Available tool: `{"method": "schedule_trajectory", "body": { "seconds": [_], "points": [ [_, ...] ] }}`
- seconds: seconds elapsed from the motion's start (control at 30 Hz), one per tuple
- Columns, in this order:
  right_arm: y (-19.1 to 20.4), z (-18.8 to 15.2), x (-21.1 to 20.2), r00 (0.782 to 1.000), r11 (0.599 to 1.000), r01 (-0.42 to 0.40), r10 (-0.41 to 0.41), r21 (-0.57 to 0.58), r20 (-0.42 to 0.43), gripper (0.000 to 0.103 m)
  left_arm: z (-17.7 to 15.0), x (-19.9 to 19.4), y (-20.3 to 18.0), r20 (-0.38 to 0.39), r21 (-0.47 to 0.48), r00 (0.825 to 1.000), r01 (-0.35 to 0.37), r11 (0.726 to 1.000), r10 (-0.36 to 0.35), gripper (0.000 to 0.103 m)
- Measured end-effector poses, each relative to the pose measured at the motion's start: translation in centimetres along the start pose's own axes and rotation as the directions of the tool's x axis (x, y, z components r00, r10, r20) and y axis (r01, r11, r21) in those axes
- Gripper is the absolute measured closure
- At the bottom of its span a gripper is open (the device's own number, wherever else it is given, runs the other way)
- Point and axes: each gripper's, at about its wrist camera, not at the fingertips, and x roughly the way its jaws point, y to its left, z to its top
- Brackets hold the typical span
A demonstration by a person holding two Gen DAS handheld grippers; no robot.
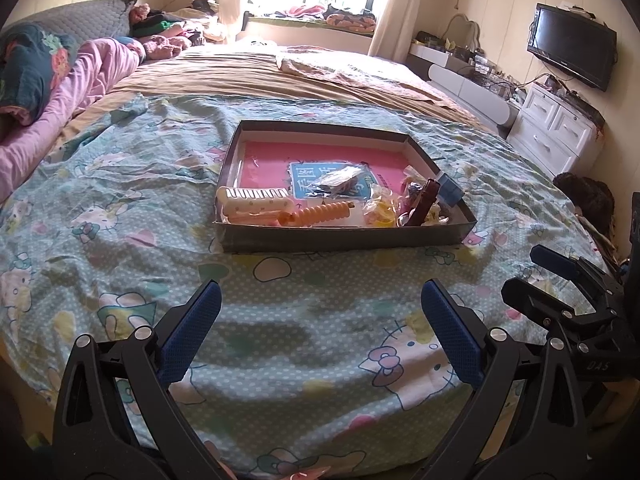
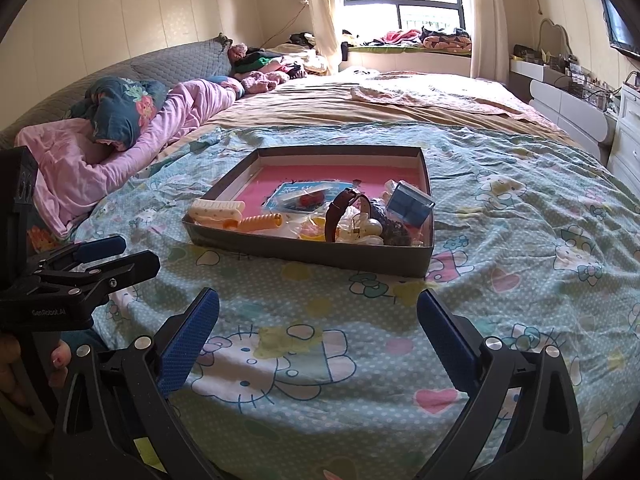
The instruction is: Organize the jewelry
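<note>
A shallow dark cardboard tray (image 1: 344, 236) (image 2: 316, 254) with a pink floor sits on the bed. In it lie a cream hair clip (image 1: 252, 198) (image 2: 218, 210), an orange spiral clip (image 1: 324, 212) (image 2: 262, 222), a dark-strapped watch (image 1: 424, 202) (image 2: 340, 206), a blue box (image 1: 450, 192) (image 2: 410, 204) and small plastic bags of trinkets (image 1: 338, 180). My left gripper (image 1: 320, 304) is open and empty, in front of the tray. My right gripper (image 2: 318, 312) is open and empty, also in front of it. Each shows in the other's view: the right gripper (image 1: 532, 272) and the left gripper (image 2: 124, 254).
The bed has a blue cartoon-cat sheet (image 1: 120, 208) (image 2: 520, 216). Pink and dark bedding (image 1: 80, 76) is piled at the left. A white dresser (image 1: 556, 128) and a wall television (image 1: 572, 46) stand at the right. A window seat with clothes (image 2: 408, 40) is behind.
</note>
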Motion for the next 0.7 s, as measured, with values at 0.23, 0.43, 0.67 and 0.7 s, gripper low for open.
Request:
{"method": "schedule_trajectory", "body": {
  "seconds": [0.23,0.43,0.67,0.7],
  "points": [
    [0.02,0.0,0.0,1.0,1.0,0.001,-0.001,0.001,0.0,0.004,-0.08,0.08,0.24,-0.004,0.0,1.0,-0.007,1.0,0.007,0.009],
    [0.02,0.01,0.02,1.0,1.0,0.002,-0.002,-0.001,-0.002,0.004,-0.28,0.32,0.69,-0.014,-0.007,1.0,-0.008,1.0,0.008,0.009],
    [0.01,-0.05,0.03,1.0,1.0,0.012,-0.012,0.0,-0.005,0.004,-0.35,0.59,0.57,-0.028,-0.016,1.0,-0.004,1.0,0.004,0.009],
    [-0.08,-0.08,0.03,1.0,1.0,0.016,-0.016,0.0,-0.006,0.004,-0.34,0.61,0.6,-0.031,-0.017,1.0,-0.004,1.0,0.004,0.009]
  ]
}}
